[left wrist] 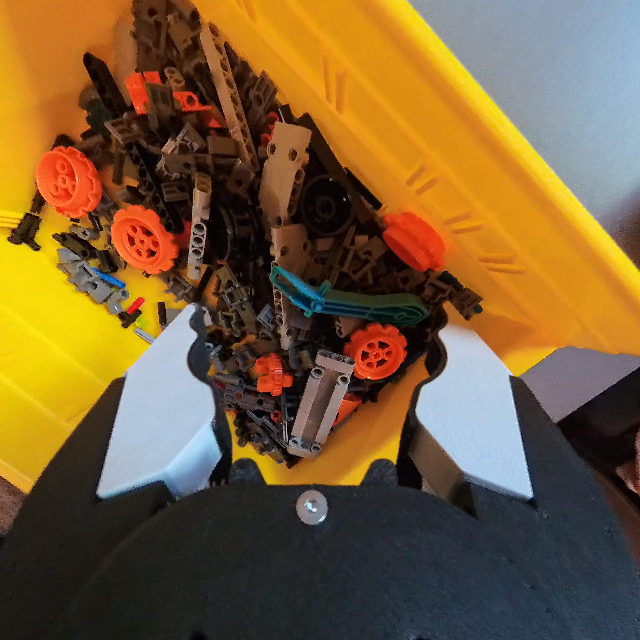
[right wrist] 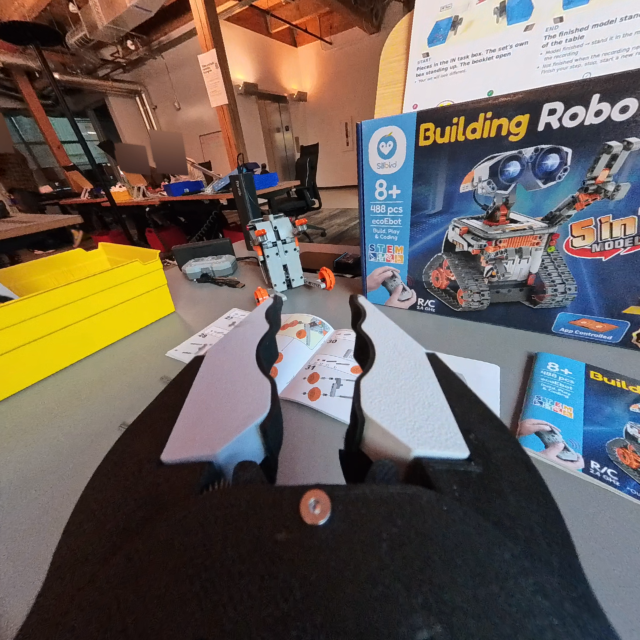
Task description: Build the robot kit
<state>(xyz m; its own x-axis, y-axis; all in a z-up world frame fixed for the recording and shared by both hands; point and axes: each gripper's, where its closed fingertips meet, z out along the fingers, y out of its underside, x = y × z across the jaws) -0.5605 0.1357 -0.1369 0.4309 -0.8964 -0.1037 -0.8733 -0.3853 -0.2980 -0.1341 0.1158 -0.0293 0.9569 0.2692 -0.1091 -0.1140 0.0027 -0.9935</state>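
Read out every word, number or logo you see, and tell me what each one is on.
I don't quote writing; these bear it.
Blue toy box, standing: large print, legible.
Open booklet: step numbers, legible.
Blue booklet, lying right: cover print, legible.
White poster behind the toy box: small print, partly legible.
Paper sheet far off: too small.
Yellow bin of parts: none.

**Operator:** What lettering do you log on my bench?

**Inspector:** Your right wrist view shows large printed titles, figures and logos on the blue toy-set box (right wrist: 502, 214) standing at the right. There is similar print on the blue-covered booklet (right wrist: 581, 415) lying before it. The open instruction booklet (right wrist: 318, 363) carries step numbers. A white printed sheet (right wrist: 519, 45) stands behind the box, and a paper notice (right wrist: 211, 78) hangs on the wooden post. Wording not transcribed.

**Operator:** And my left view?

**Inspector:** Your yellow bin (left wrist: 381, 104) of parts shows no readable writing.
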